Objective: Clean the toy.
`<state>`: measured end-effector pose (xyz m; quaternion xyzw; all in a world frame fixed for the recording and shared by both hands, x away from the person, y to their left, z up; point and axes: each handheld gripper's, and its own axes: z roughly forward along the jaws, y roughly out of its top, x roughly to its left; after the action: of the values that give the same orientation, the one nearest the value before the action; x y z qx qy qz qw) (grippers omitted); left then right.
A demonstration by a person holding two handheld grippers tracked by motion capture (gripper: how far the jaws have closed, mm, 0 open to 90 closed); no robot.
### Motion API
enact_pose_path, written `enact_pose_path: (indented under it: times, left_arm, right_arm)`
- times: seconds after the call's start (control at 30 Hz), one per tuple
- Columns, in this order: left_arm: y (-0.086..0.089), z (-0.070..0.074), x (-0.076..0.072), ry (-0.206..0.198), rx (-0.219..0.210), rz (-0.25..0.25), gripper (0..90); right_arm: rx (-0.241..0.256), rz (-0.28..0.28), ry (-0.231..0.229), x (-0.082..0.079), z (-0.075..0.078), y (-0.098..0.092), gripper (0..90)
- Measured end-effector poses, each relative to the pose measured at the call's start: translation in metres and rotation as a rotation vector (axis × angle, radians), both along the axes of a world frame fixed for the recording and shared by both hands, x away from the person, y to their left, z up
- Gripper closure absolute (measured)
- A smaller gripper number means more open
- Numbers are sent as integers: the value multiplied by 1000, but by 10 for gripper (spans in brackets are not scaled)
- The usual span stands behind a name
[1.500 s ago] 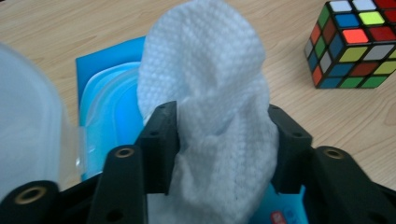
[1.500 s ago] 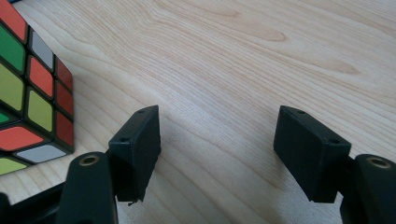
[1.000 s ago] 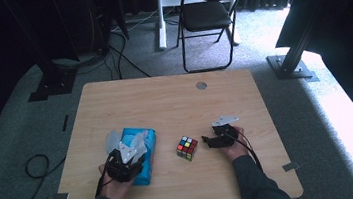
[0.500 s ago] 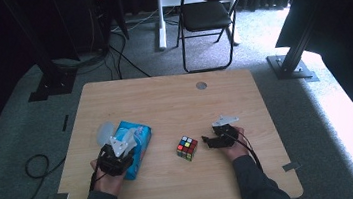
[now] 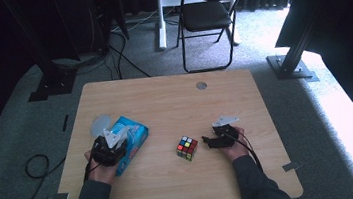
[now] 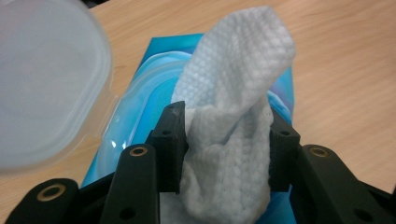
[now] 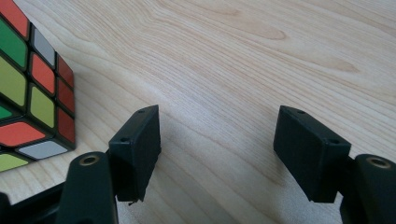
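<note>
1. Between the jaws of the left claw [image 6: 224, 154] sits a white wet wipe [image 6: 233, 116], pinched low down on its bunched stem while its top stands free above the pads.
2. Under it lies the blue wipe pack [image 6: 135, 116], flat on the tabletop [image 5: 175, 104] near its left edge, its translucent lid [image 6: 46, 79] flipped open to one side.
3. To do this pull well, I judge the left claw should draw straight up and away from the opening, slowly, so the sheet comes out whole and the light pack is not dragged along.
4. The right claw [image 7: 219, 154] rests spread, nothing between its jaws, just beside a colour cube [image 7: 32, 88] on bare wood; in the high view it lies right of the cube [image 5: 187, 148], well apart from the pack.
5. It could press the pack down if it lifts.
6. No brand, label or lettering on the pack can be read here.
</note>
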<state>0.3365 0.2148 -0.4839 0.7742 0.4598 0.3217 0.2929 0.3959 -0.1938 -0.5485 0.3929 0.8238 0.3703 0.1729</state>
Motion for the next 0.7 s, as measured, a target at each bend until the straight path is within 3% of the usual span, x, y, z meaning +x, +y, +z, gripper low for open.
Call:
enact_pose_path:
  times: [0.1,0.5,0.57,0.7]
  left_arm:
    - [6,0,7,-3,3,28,585]
    - [18,7,6,-6,-78,3,526]
    - [21,9,7,3,-94,3,576]
    - [23,8,10,25,-81,17,675]
  right_arm:
    - [0,0,0,0,0,0,316]
    - [0,-1,0,0,0,0,317]
    - [0,-1,0,0,0,0,317]
    - [0,-1,0,0,0,0,317]
